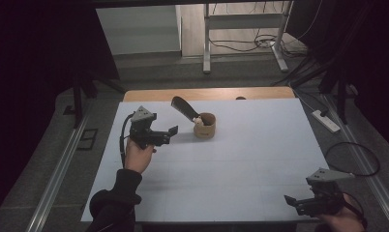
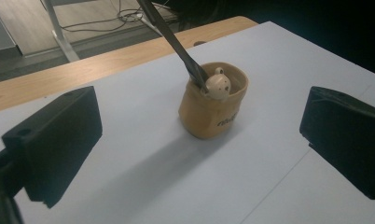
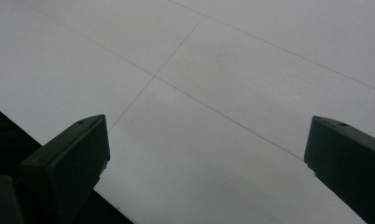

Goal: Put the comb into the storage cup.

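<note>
Both grippers open, apart.
Left gripper (image 1: 172, 131) held just left of cup (image 1: 204, 125), jaws spread toward it; right gripper (image 1: 290, 200) far off, jaws wide.

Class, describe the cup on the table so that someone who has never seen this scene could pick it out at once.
Start at the white table and look to its far middle, just ahead of the left gripper. There stands a squat tan cup. A small cream bear figure sits at its rim, and a dark utensil leans out.

Cup (image 1: 204, 126) mid-table (image 1: 241, 159), spatula (image 1: 184, 108) inside, left tongs (image 1: 172, 131) just beside, right tongs (image 1: 290, 201) well apart.
</note>
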`<state>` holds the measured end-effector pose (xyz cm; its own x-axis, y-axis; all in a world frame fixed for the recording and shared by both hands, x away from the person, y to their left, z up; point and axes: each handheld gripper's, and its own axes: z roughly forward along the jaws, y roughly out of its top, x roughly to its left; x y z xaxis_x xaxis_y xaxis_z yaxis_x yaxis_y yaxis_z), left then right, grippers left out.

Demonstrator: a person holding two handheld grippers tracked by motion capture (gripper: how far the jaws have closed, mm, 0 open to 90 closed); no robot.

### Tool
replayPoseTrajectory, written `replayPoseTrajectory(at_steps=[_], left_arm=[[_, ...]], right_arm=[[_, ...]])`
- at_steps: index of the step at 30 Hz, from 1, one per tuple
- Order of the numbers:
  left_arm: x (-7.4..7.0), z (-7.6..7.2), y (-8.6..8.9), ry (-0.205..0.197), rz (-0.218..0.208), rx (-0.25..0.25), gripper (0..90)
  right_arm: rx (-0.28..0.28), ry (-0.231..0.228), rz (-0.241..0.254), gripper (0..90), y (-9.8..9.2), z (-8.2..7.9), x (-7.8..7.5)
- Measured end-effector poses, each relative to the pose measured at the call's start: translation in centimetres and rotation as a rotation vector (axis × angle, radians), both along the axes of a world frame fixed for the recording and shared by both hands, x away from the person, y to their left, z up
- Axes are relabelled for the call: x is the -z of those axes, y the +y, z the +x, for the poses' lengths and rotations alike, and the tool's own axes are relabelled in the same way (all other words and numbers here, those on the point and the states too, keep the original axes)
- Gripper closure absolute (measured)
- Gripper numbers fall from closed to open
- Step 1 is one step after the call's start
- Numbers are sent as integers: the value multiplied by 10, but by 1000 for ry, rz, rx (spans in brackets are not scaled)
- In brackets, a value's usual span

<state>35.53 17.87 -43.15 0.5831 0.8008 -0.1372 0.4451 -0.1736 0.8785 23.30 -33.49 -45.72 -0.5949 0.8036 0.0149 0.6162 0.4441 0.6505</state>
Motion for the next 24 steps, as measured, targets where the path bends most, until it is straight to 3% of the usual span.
replayPoseTrajectory(at_steps=[24], left_arm=[[-1,-24,14,13,-33,-9,0]], right_arm=[[-4,0,-3,2,1,0,0]])
